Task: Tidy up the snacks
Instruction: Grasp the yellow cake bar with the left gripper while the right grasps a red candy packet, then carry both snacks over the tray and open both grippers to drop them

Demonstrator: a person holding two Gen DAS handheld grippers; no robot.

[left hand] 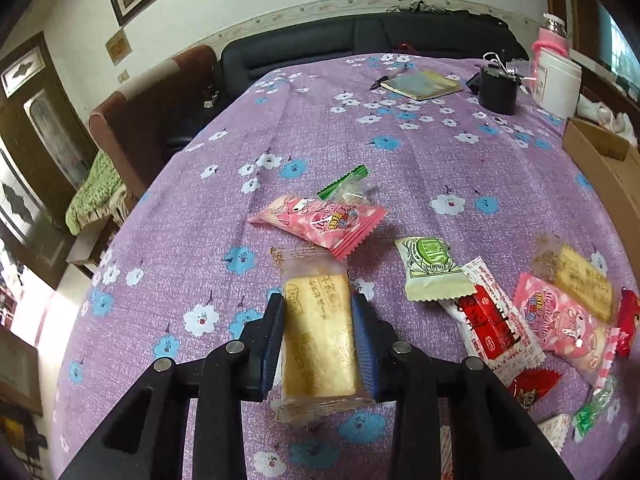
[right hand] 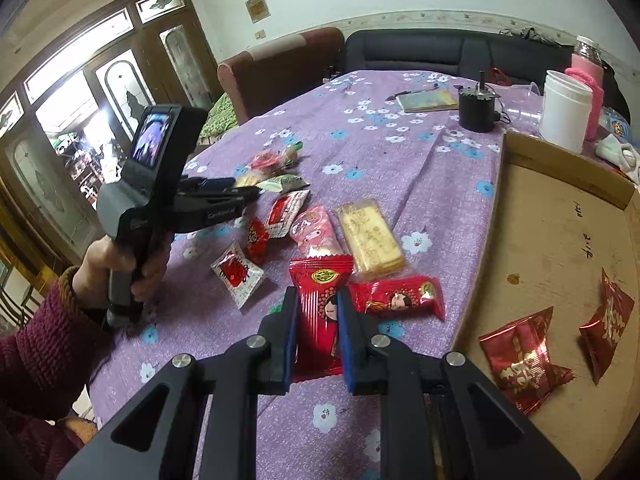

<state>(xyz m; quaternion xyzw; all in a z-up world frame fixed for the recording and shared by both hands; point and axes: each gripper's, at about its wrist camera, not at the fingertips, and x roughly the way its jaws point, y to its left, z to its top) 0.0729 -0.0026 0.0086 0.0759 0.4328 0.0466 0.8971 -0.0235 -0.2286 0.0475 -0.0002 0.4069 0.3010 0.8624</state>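
Observation:
My left gripper [left hand: 318, 304] is shut on a yellow biscuit packet [left hand: 318, 340] that lies lengthwise on the purple flowered tablecloth [left hand: 400, 168], with a blue pad against each long side. A pink packet [left hand: 320, 220] lies just beyond it. To the right lie more snacks: a green-and-white packet [left hand: 430, 268], a red-and-white one [left hand: 488, 316] and another pink one [left hand: 560, 320]. My right gripper [right hand: 316, 296] is shut on a red snack packet [right hand: 320, 312] and holds it above the table. A similar red packet [right hand: 400, 300] lies beside it. Two red packets [right hand: 524, 356] lie in the cardboard box [right hand: 560, 220].
A hand in a maroon sleeve [right hand: 48, 344] holds the left gripper's handle [right hand: 160, 192] at the table's left. At the far end stand a black cup [left hand: 498, 92], a white jar [left hand: 556, 80] and a notebook [left hand: 422, 84]. A dark sofa [left hand: 360, 40] and a brown chair [left hand: 132, 120] border the table.

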